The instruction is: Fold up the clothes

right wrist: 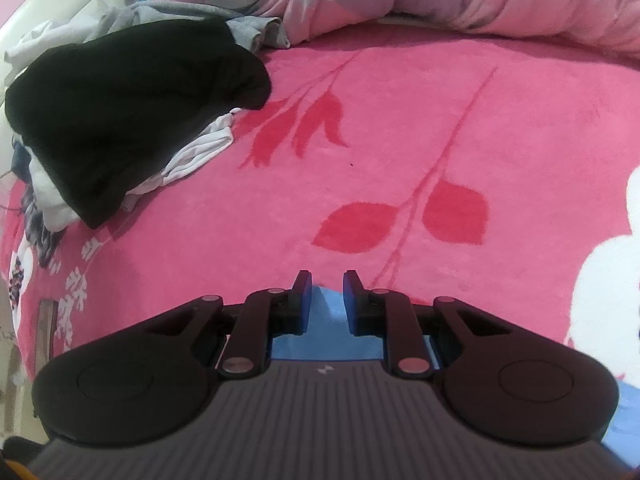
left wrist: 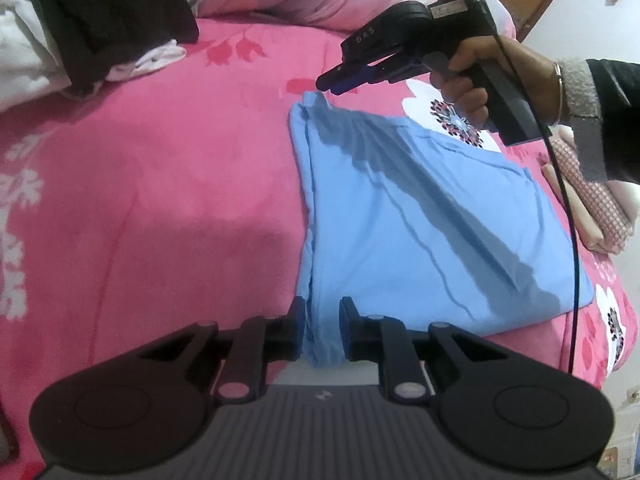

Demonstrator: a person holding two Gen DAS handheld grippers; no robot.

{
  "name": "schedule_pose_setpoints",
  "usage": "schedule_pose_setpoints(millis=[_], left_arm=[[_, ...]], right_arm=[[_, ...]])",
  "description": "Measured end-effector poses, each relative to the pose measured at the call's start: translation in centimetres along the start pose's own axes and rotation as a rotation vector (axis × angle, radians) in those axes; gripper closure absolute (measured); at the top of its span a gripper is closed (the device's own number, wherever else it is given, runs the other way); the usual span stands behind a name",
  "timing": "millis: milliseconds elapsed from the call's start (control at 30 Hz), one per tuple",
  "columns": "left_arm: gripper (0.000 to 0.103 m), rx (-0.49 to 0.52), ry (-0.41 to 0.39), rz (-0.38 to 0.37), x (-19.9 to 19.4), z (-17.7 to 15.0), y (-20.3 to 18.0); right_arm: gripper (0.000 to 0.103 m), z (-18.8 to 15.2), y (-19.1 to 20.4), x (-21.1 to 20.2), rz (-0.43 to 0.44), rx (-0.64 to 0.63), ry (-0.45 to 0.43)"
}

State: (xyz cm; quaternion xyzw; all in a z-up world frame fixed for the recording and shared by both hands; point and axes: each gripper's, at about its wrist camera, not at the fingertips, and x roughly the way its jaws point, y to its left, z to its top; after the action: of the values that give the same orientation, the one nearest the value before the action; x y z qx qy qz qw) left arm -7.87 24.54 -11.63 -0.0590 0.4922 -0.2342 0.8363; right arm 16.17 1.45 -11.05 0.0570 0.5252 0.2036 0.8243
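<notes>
Left gripper (left wrist: 322, 322) clamped on near corner of folded light-blue cotton shirt (left wrist: 420, 216); right gripper (right wrist: 327, 300) pinching far corner, on pink floral fleece blanket (left wrist: 160, 184).

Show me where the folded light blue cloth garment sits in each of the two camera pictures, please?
Left wrist view: the folded light blue cloth garment fills the centre-right, its near corner pinched between the left gripper fingers.
Right wrist view: only a small peak of it shows at bottom centre, between the right gripper fingers.
Shared landmark: the crumpled black fabric garment, upper left in both.
</notes>
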Motion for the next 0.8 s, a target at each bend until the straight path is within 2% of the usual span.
schedule_pose_setpoints(millis=[200, 400, 600, 667, 800], left_arm=[[0.085, 0.031, 0.043, 0.001, 1.2, -0.2, -0.9], [0.085, 0.002, 0.056, 0.018, 1.8, -0.5, -0.6], [0.085, 0.01, 0.059, 0.011, 2.1, -0.6, -0.5], [0.085, 0.011, 0.06, 0.008, 2.1, -0.6, -0.5], [0.085, 0.0, 0.055, 0.0, 2.2, -0.4, -0.3]], right_arm=[[0.085, 0.5, 1.5, 0.7, -0.026, -0.027, 0.042], [0.076, 0.7, 2.8, 1.5, -0.067, 0.005, 0.099], [0.075, 0.4, 2.6, 3.2, -0.13, 0.054, 0.129], [0.077, 0.3, 2.6, 3.6, -0.139, 0.055, 0.125], [0.091, 0.2, 2.8, 3.5, -0.14, 0.052, 0.106]])
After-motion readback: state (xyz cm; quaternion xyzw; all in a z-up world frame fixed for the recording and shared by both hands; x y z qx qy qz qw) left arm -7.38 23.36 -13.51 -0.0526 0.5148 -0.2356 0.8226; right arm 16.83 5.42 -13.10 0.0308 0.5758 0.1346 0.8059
